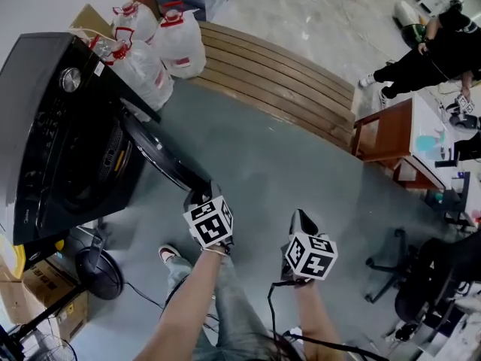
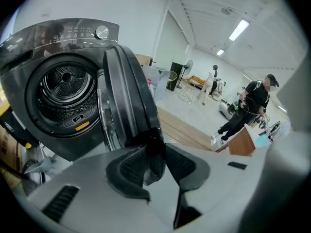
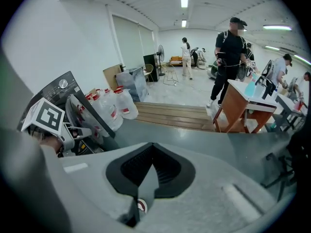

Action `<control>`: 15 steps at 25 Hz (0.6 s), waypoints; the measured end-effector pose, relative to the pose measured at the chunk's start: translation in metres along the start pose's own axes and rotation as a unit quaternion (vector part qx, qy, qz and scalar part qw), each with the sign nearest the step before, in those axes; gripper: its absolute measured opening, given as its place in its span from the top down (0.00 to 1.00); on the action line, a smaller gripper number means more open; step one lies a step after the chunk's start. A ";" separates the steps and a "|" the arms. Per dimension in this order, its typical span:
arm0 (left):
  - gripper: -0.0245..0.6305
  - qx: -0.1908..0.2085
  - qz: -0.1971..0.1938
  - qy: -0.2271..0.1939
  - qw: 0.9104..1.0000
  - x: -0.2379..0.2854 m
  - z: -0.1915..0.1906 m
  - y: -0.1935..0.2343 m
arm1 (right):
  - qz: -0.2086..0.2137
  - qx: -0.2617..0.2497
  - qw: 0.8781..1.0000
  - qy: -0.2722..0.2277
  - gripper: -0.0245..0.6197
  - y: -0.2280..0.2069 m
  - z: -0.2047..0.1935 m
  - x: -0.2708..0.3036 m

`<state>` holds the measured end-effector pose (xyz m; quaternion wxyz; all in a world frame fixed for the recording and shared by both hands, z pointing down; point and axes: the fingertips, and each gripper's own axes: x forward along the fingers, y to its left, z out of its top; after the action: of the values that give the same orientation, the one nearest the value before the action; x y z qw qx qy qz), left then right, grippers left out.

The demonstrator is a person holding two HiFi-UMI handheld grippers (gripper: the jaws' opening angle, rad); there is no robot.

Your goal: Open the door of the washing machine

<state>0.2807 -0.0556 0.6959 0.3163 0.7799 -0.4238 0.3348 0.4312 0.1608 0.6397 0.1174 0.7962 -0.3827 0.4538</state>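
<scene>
The door [image 2: 127, 93] of the washing machine [image 1: 45, 126] stands swung out. Its dark rim runs between the fingers [image 2: 129, 166] of the left gripper [image 2: 154, 152], which clamp it. The right gripper [image 3: 151, 154] hangs clear of the door, its fingers together on nothing. Only the left gripper view shows the drum [image 2: 65, 84]; the head view shows water jugs [image 1: 180, 40] beside the machine.

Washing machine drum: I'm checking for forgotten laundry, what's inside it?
Only bare perforated metal shows inside the drum; no laundry visible. Its right side is covered by the open door.
</scene>
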 end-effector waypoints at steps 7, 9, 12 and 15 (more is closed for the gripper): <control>0.79 -0.011 0.006 0.001 1.000 0.010 0.010 -0.015 | -0.014 0.020 1.000 -0.005 0.95 -0.025 -0.002 -0.001; 0.79 -0.014 0.008 0.003 1.000 0.012 0.012 -0.018 | -0.016 0.026 1.000 -0.007 0.95 -0.030 -0.003 -0.001; 0.79 -0.012 0.009 0.002 1.000 0.015 0.014 -0.020 | -0.020 0.039 0.999 -0.012 0.95 -0.035 -0.006 -0.004; 0.78 -0.008 0.010 -0.004 1.000 0.019 0.018 -0.027 | -0.026 0.051 0.998 -0.013 0.95 -0.044 -0.010 -0.006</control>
<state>0.3172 -0.0661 0.6949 0.3177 0.7746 -0.4353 0.3312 0.4543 0.1994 0.6473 0.0838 0.8167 -0.3395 0.4591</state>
